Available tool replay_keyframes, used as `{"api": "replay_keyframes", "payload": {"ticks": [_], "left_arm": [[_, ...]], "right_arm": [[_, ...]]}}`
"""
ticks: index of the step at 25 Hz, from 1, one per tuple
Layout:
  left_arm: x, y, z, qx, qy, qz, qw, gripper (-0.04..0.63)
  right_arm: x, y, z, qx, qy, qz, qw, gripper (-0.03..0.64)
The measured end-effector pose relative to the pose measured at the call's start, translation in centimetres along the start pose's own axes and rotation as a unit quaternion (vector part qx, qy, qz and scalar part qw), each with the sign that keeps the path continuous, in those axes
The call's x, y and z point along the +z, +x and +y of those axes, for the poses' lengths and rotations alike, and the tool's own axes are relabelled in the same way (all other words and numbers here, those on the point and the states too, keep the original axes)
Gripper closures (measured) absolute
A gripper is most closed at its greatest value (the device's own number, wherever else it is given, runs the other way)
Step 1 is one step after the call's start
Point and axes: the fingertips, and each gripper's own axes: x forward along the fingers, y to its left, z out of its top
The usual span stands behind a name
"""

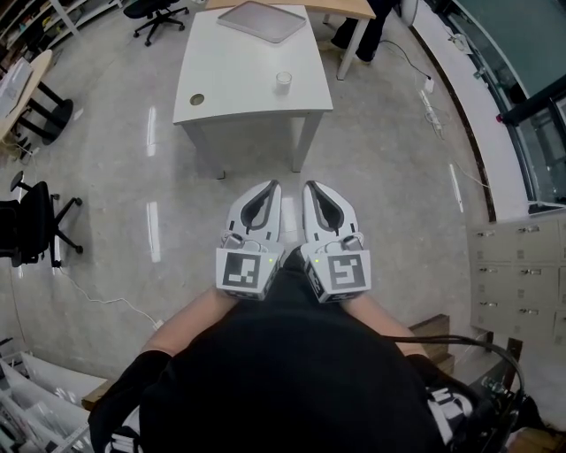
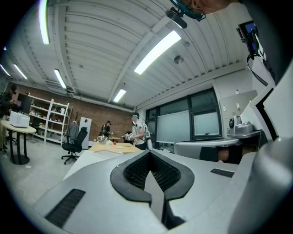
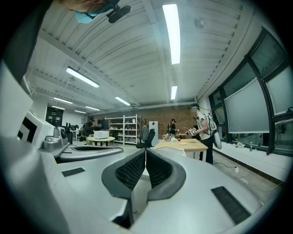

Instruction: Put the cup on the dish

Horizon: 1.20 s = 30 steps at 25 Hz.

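Polished grey floor [image 1: 389, 177] lies between you and the white rectangular table [image 1: 234, 84], so nothing on it is within reach yet. At the table's far end sits the flat grey rectangular tray [image 1: 263, 19] (most likely the dish the task means). You hold your left gripper [image 1: 271, 188] and right gripper [image 1: 311, 188] side by side in front of your body, pointing level toward the table. In each gripper view the jaws are pressed together tip to tip, with nothing between them. The small clear cup [image 1: 283, 81] stands upright on the table toward its front right part, well apart from the tray and roughly straight ahead of you.

To do this approach well, step up square to the table's front edge and choose one gripper for the pick. Spread its jaws wide before you reach in, so a closed tip doesn't knock the light cup over. Come at the cup level, around its middle, and keep the other gripper back out of the way
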Motion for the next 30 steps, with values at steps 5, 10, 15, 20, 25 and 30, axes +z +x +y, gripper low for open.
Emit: {"api": "replay_keyframes", "payload": {"ticks": [5,10,15,20,25,30], "left_arm": [[-1.4,0.9,0.9,0.012,-0.007,0.017,0.9998,0.589],[-1.8,2.2,2.6,0.024,-0.010,0.021,0.9994,0.589],[-2.0,4.3,3.0,0.032,-0.019,0.034,0.9987,0.589],[-3.4,7.4,2.9,0.025,-0.023,0.053,0.9980,0.589],[-4.2,10.9,3.1,0.017,-0.024,0.067,0.9973,0.589],[-4.1,14.6,3.9,0.027,-0.023,0.071,0.9969,0.589]], "right_arm": [[-1.2,1.5,-0.5,0.015,0.021,0.003,1.000,0.603],[-1.5,3.7,-0.4,0.041,0.023,-0.003,0.999,0.603],[-1.5,5.3,-1.6,0.051,0.020,0.005,0.998,0.603],[-2.5,7.3,-3.8,0.048,0.029,0.027,0.998,0.603],[-2.8,9.8,-6.0,0.049,0.034,0.040,0.997,0.603],[-2.6,12.5,-8.6,0.061,0.047,0.028,0.997,0.603]]}}
